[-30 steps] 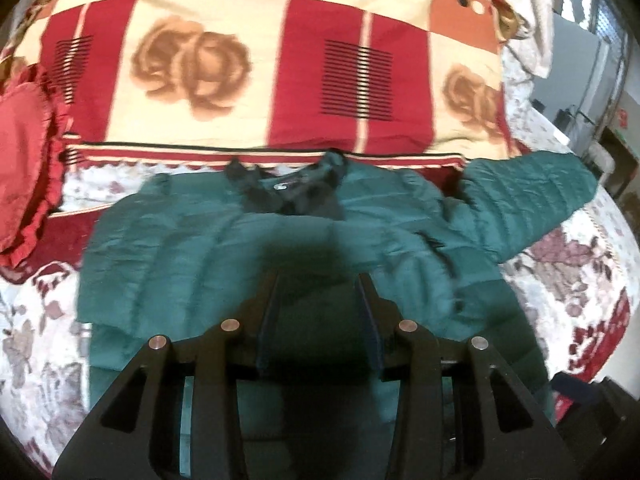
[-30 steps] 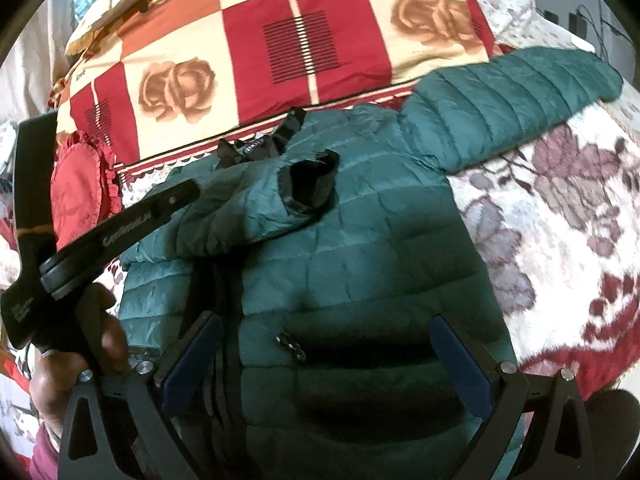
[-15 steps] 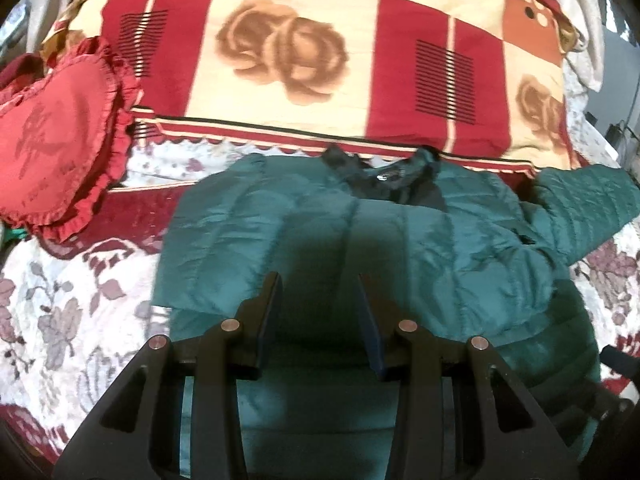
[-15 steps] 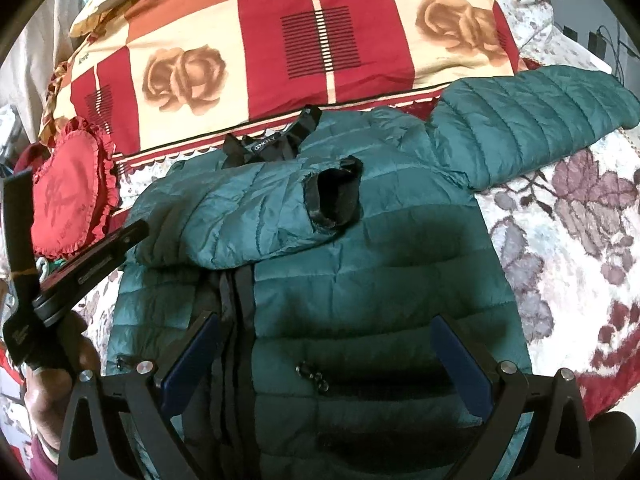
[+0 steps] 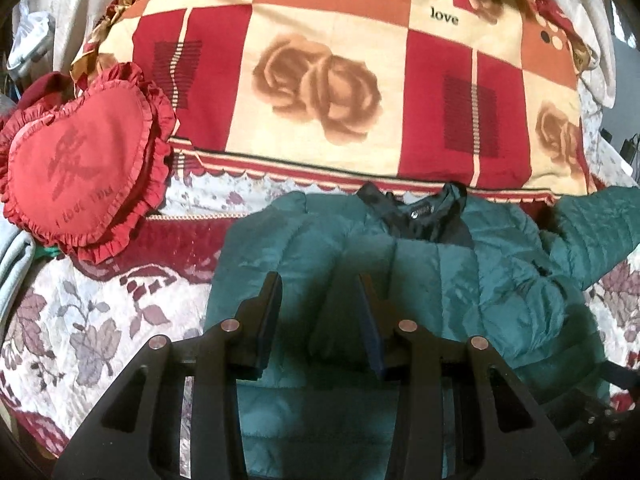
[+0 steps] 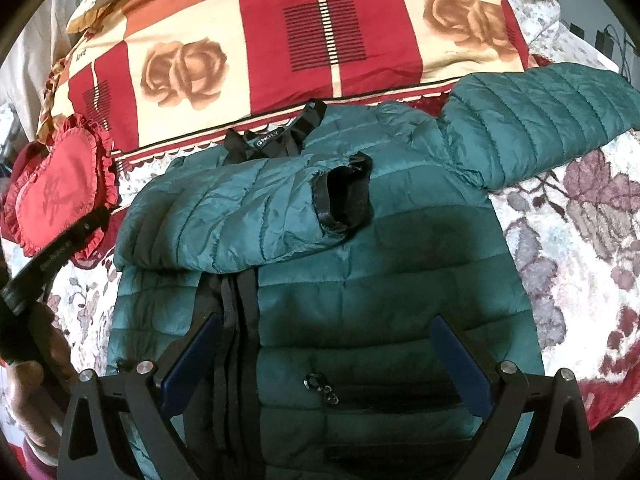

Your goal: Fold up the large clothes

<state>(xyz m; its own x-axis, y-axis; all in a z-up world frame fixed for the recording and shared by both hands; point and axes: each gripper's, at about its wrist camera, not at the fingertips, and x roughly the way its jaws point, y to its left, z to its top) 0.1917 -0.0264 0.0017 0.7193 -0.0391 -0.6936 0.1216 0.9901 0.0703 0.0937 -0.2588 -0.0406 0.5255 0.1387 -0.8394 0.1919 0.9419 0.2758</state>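
A teal quilted puffer jacket (image 6: 392,264) lies front up on the bed, collar (image 6: 276,136) toward the blanket. Its left sleeve (image 6: 240,220) is folded across the chest, with the black cuff (image 6: 344,200) near the middle. The other sleeve (image 6: 540,116) stretches out to the right. My left gripper (image 5: 320,280) hovers over the jacket's left shoulder (image 5: 288,240), its jaws partly open and empty. My right gripper (image 6: 326,322) is wide open and empty above the jacket's lower front, near a zip pocket (image 6: 320,386).
A red, cream and orange rose-print blanket (image 5: 320,80) lies folded behind the jacket. A red heart-shaped frilled cushion (image 5: 80,160) sits at the left. The floral bedspread (image 6: 560,232) surrounds the jacket. The hand holding the left gripper (image 6: 28,364) shows at the left edge.
My left gripper has swung left, from over the jacket's chest to its left shoulder. My right gripper has drawn back a little. The folded sleeve stays put.
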